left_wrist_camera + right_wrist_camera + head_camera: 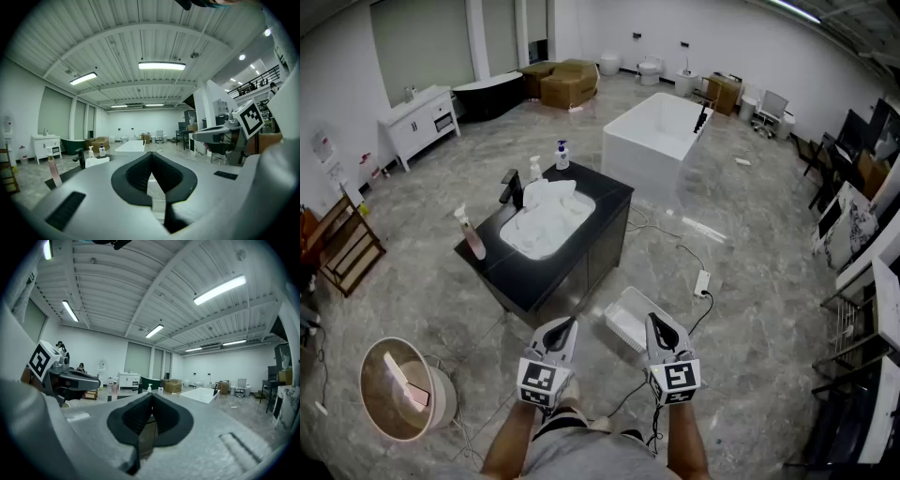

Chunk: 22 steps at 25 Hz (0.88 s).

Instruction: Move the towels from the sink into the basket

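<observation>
White towels [546, 217] lie heaped in the white sink [521, 246] of a black vanity at mid-room in the head view; the left gripper view shows the towels [96, 161] far off to the left. A white slatted basket [622, 314] stands on the floor by the vanity's near right corner. My left gripper [570, 324] and right gripper [653, 321] are held side by side near the person's body, pointing roughly level towards the vanity, well short of the towels. In each gripper view, left [151, 155] and right [151, 397], the jaws meet at the tip with nothing held.
On the vanity top stand a black faucet [514, 187], two soap bottles [562, 155] and a pink bottle [473, 239]. A white bathtub [661, 136] sits behind. A round tub [398, 389] stands at the near left. A power strip [702, 281] and cable lie on the floor right of the basket.
</observation>
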### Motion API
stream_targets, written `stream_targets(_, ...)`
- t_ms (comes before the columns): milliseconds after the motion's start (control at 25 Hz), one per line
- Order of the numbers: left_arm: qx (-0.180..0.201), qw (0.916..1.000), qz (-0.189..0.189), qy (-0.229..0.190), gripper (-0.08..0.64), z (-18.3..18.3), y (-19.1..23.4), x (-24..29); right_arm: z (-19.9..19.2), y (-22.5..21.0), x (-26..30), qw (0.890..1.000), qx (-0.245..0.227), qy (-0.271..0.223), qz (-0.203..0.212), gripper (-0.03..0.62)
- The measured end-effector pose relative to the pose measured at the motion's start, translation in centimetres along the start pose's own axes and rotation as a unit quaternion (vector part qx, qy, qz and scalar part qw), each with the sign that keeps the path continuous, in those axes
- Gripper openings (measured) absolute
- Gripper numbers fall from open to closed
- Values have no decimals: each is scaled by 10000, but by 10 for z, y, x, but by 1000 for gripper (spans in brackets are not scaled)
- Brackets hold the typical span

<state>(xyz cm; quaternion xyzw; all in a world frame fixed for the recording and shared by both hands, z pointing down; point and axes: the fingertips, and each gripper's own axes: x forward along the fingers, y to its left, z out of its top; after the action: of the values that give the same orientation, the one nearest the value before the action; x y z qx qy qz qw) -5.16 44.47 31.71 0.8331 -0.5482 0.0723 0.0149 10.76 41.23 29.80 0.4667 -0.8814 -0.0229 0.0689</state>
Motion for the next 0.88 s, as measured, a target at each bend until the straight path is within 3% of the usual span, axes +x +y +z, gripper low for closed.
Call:
stream_targets(280,50,10000,80,-3,15,-5,9,2,5,2,10,9998,86,-171,49,0)
stream_targets(480,129,9996,258,2,15,-3,29,6,3,12,35,9994,117,-91,312,0)
stream_targets(880,44,9971,760,0,15,-3,130,78,6,4,169,9971,73,-129,747,0)
